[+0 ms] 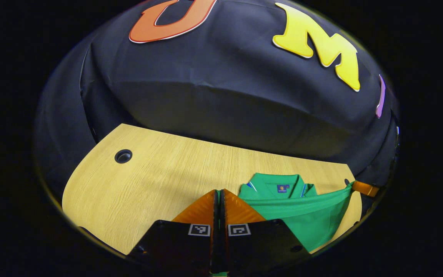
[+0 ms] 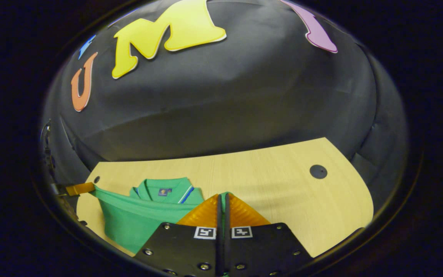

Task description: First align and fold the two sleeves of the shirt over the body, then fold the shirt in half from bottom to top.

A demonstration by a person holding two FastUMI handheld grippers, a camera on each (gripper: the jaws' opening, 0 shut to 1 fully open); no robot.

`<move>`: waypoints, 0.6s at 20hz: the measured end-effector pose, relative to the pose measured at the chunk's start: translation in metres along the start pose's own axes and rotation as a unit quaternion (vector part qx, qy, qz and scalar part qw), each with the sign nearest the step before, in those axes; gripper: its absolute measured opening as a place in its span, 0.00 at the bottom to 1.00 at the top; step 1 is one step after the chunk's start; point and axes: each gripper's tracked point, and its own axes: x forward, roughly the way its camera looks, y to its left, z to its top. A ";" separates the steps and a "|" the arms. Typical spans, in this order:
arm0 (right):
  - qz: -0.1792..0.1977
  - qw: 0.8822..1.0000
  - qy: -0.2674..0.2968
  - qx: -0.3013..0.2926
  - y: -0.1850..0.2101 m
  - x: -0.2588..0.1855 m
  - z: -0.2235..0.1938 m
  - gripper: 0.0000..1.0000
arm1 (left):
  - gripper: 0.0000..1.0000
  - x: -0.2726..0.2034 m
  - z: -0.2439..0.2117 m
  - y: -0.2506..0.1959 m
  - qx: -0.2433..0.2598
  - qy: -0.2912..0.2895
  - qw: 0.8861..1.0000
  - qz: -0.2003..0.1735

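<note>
A: Where does the shirt (image 1: 302,209) sit?

B: On the wooden surface (image 1: 148,184), collar (image 1: 279,184) toward the booth's wall. In the left gripper view it lies to the right of the left hand-held gripper (image 1: 219,200); in the right gripper view it lies to the left of the right hand-held gripper (image 2: 223,204).

A: And the fingers?

B: Each pair stands pressed together, with a sliver of green cloth between them, so I judge both are clamped on the shirt's hem. Each view also shows the other hand-held gripper's tip holding the far corner, with the hem stretched taut between the two.

A: How far along, then?

B: No sleeve shows spread to either side, so the sleeves appear already folded over the body, though I can't see them directly. The hem is raised above the surface and hangs near the collar, which suggests the bottom-to-top fold is well under way.

A: What's left?

B: Probably laying the hem down level with the collar and letting go.
</note>
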 end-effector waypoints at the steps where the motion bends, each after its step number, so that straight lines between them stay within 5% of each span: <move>1: 0.000 1.000 0.001 0.003 0.000 0.008 0.002 0.00 | 0.03 0.004 0.002 0.001 -0.006 0.001 1.000 0.001; 12: -0.002 0.999 0.039 0.006 -0.003 0.078 -0.017 0.00 | 0.03 0.073 -0.024 0.008 -0.003 0.028 1.000 0.007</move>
